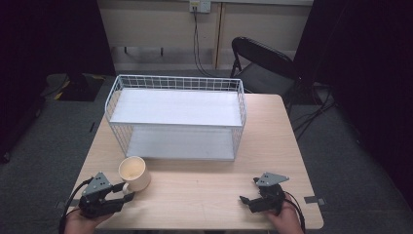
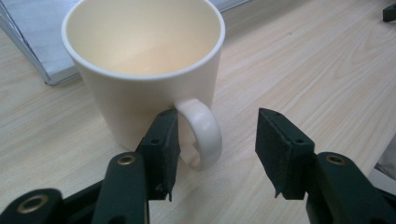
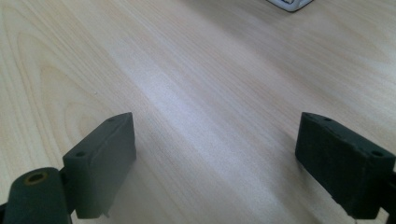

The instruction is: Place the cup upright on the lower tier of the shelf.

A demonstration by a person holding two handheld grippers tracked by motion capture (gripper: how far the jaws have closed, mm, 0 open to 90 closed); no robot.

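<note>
A cream mug [image 1: 133, 173] stands upright and empty on the wooden table [image 1: 204, 190], just in front of the wire shelf. My left gripper [image 1: 124, 191] is open at the mug's near side; in the left gripper view the mug [image 2: 140, 70] looms close and its handle [image 2: 201, 133] sits between the two jaws, nearer the left jaw, with the gripper [image 2: 217, 149] not closed on it. My right gripper [image 1: 249, 194] is open over bare wood at the front right, and the right gripper view shows the same gripper [image 3: 215, 154] with nothing between its jaws.
A white two-tier wire shelf [image 1: 176, 117] stands across the middle of the table, both tiers bare. A black folding chair [image 1: 263, 63] is behind the table at the right. Cables trail on the grey floor. The table's front edge lies just under both hands.
</note>
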